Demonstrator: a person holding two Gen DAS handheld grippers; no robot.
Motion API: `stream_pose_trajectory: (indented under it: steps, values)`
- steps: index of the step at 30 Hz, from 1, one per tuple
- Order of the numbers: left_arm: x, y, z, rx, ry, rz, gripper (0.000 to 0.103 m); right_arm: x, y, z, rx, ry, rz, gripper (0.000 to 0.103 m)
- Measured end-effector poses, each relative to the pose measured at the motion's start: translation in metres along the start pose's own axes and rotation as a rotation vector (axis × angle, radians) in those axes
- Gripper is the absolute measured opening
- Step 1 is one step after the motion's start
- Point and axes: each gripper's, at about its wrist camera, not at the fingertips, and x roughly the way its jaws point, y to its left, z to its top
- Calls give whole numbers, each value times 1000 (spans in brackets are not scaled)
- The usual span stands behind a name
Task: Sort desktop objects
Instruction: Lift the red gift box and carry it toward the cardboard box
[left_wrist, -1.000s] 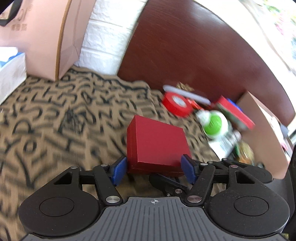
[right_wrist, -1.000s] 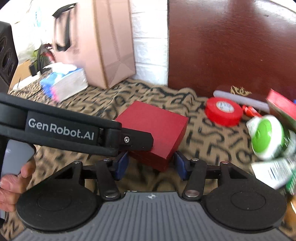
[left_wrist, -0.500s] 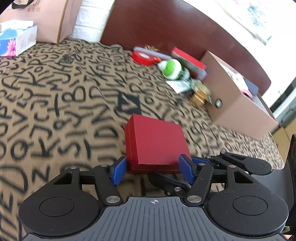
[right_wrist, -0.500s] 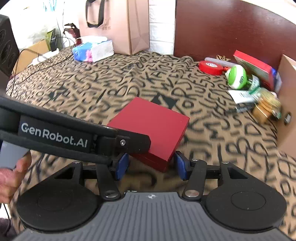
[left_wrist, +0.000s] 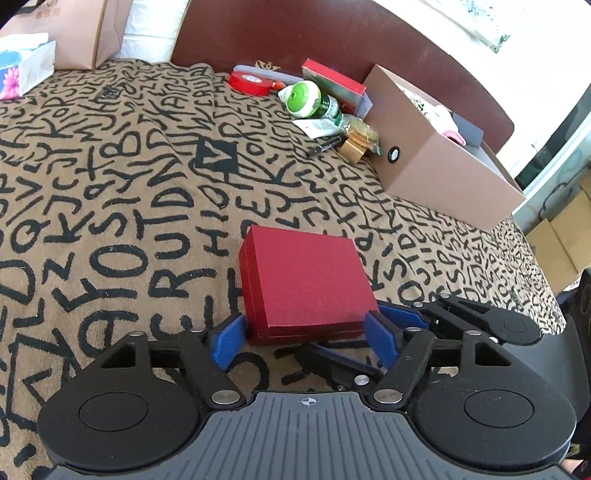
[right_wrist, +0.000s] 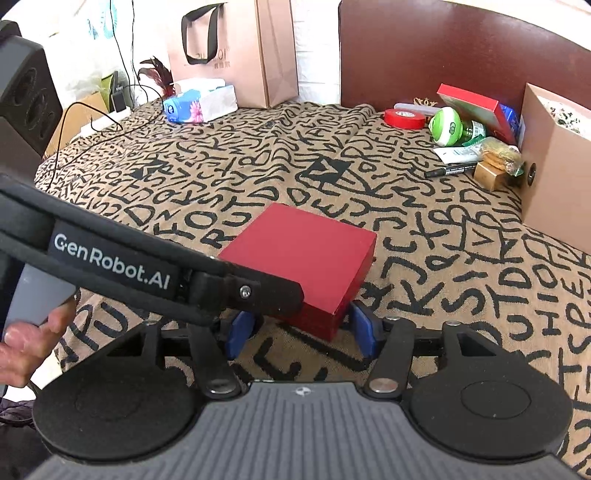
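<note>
Tan letter-print cloth (left_wrist: 110, 184) covers the desk; clutter and a cardboard bin (left_wrist: 436, 162) sit far right. Left gripper (left_wrist: 301, 338) and right gripper (right_wrist: 301, 330) both pinch the red box (left_wrist: 306, 280) at its near edge, mid-cloth. Judged step: carrying it; next, move to the bin, both grips matched.

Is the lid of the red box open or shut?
Shut. The red box shows only a thin closed seam along its sides, and its flat top sits level on the base, with nothing of its inside visible.
</note>
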Motion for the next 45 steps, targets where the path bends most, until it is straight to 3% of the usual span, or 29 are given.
stream_pose_trajectory:
  steps: [6,21,35,45]
  values:
    - [6,0,8,-11,3,6,91,1,-2,-2,3,-10,10,65]
    - [15,5,14,-39,14,-10,87,4,-6,0,15,-17,32,67]
    - [19,-2,16,25,15,17,81,13,-8,2,22,-12,39,71]
    - [4,-28,16,76,-10,8,81,-10,-11,-1,31,-31,26,70]
